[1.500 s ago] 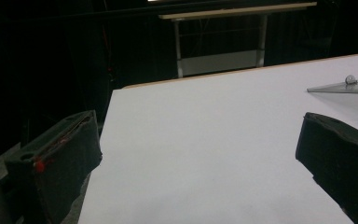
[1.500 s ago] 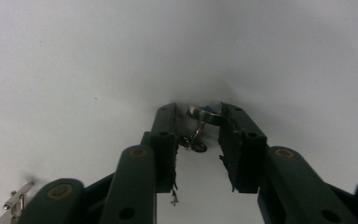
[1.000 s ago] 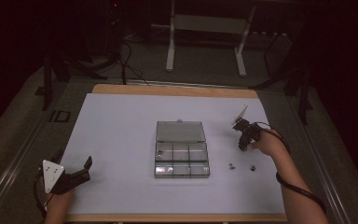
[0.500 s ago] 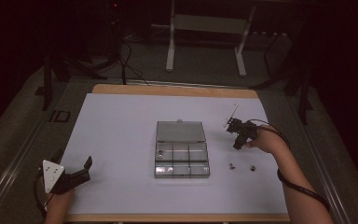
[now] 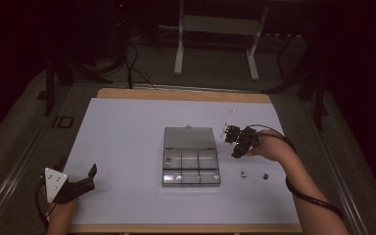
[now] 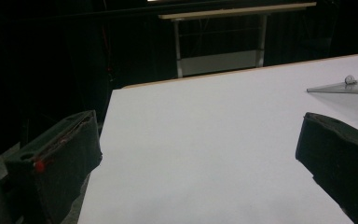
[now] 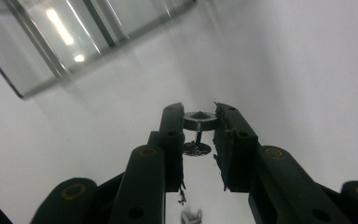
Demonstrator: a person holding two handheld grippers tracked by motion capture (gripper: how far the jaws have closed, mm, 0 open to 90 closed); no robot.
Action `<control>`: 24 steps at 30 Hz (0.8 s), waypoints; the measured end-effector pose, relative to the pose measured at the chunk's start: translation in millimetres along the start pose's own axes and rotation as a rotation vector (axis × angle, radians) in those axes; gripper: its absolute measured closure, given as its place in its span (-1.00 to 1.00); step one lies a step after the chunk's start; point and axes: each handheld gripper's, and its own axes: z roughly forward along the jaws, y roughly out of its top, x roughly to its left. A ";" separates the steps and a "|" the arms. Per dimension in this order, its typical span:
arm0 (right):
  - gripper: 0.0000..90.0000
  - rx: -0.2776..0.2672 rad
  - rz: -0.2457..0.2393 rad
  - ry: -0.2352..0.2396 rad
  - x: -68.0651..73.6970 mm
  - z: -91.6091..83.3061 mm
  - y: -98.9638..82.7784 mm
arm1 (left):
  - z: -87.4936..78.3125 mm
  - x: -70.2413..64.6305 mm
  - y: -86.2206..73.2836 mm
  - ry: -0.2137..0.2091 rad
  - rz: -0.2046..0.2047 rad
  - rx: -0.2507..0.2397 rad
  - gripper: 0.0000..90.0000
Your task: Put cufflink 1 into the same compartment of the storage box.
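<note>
— Your right gripper (image 7: 199, 122) is clenched on a small metal part with a flat round cap and a thin stem (image 7: 199, 125); the cap sits crosswise between the pads, and the stem points back toward the gripper body.

— Where does that leave me relative to the box?

— In the high view your right gripper (image 5: 238, 140) hangs just beside the right edge of the clear plastic compartment box (image 5: 191, 166), level with its hinge. The box lies to your left from there, its long axis running across the table, its flat lid (image 5: 189, 138) folded open on the far side. Judging by that, the coming move is a short sideways carry over the near-right compartments.

— And my other hand?

— Your left gripper (image 5: 73, 182) rests at the near left corner of the white table (image 5: 127, 127), jaws spread wide with nothing between them, well apart from the box. Your right hand is far nearer, so it should do the drop.

— Anything else loose?

— Two more small dark parts (image 5: 253, 174) lie on the table just right of the box, near your right wrist.

— Any labels to go by?

— No writing I can read on the box or the grippers
</note>
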 end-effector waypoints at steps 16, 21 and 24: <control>0.62 -0.047 -0.145 0.036 35.2 -0.9 41.2 | 0.1 -0.1 0.0 -0.003 0.002 0.000 -0.98; 0.62 -0.098 -0.187 0.051 46.0 -1.6 56.7 | -0.1 -0.1 0.0 -0.003 0.003 -0.001 -0.98; 0.62 -0.119 -0.195 0.050 51.5 -1.9 65.9 | -0.4 0.1 -0.1 -0.008 0.003 -0.005 -0.98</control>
